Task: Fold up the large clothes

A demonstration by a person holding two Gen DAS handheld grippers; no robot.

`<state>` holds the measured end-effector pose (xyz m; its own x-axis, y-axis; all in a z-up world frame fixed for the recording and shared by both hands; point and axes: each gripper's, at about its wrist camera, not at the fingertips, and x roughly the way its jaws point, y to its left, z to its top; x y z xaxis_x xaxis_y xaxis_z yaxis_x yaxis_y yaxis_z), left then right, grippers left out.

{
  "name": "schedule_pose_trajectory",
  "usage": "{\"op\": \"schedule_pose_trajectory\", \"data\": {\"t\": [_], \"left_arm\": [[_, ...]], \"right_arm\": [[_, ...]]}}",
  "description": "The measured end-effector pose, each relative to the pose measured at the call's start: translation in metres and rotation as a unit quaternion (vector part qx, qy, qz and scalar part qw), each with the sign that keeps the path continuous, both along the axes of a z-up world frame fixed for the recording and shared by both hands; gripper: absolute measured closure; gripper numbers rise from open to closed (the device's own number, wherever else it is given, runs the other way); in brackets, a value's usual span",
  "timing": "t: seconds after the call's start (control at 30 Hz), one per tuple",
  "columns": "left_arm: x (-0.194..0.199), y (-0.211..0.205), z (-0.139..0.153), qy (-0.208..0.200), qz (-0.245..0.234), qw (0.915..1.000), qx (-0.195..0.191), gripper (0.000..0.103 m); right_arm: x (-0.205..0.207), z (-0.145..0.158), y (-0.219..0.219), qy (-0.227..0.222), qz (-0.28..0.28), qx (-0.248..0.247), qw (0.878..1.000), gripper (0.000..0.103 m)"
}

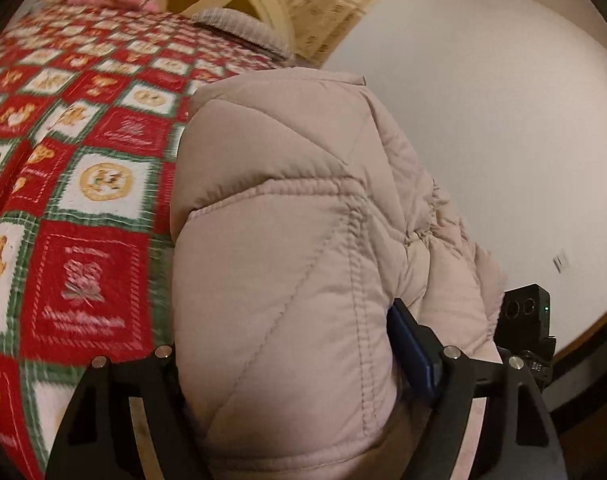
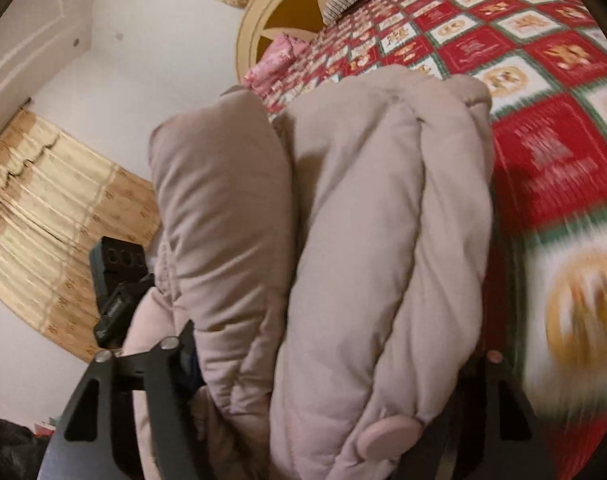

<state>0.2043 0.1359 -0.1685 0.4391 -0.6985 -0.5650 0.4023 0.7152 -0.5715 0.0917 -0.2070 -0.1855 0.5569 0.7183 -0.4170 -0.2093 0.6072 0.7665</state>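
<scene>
The beige quilted puffer jacket [image 1: 287, 240] hangs bunched between both tools, lifted above the red-and-green patchwork bedspread [image 1: 83, 152]. In the left wrist view its bulk fills the frame from 6 toward 12 o'clock, long axis running away from the camera, and the left gripper [image 1: 295, 376] has its fingers spread wide around a thick padded fold, clamped on it. In the right wrist view the right gripper [image 2: 327, 372] likewise pinches a rolled bundle of the jacket, with a round button [image 2: 387, 438] at 6 o'clock. Both grippers sit about equally near; the bedspread lies at 9 o'clock from the left tool and at 3 o'clock from the right, so laying the jacket down probably means swinging it toward the bed.

Only the right view shows the curtain [image 2: 55, 216] at 9 o'clock and the pink pillow [image 2: 277, 60]; only the left shows the diagonal quilting seams.
</scene>
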Motion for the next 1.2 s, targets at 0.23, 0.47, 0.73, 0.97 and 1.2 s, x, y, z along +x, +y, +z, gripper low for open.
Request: {"op": "schedule_pose_trajectory", "data": {"t": [0.23,0.47,0.73,0.97,1.2], "left_arm": [[-0.039,-0.063,0.043,-0.041,-0.069,0.9968,-0.002,0.024],[-0.021,-0.131,0.062,-0.038,-0.13,0.9891,-0.058,0.024],[0.044,-0.211,0.018,-0.002,-0.097,0.9951,0.018,0.024],[0.094,-0.197,-0.027,0.087,-0.019,0.9958,0.021,0.022],[0.086,-0.221,-0.018,-0.025,0.007,0.9878,0.154,0.004]], "right_arm": [[-0.057,0.038,-0.036,-0.047,-0.032,0.026,0.998,0.042],[-0.086,0.073,-0.09,-0.098,-0.093,-0.019,0.991,0.042],[-0.039,0.037,-0.158,-0.069,-0.184,-0.083,0.977,0.043],[0.035,-0.033,-0.195,-0.008,-0.192,-0.03,0.981,0.037],[0.036,-0.041,-0.202,0.006,-0.205,-0.023,0.979,0.024]]}}
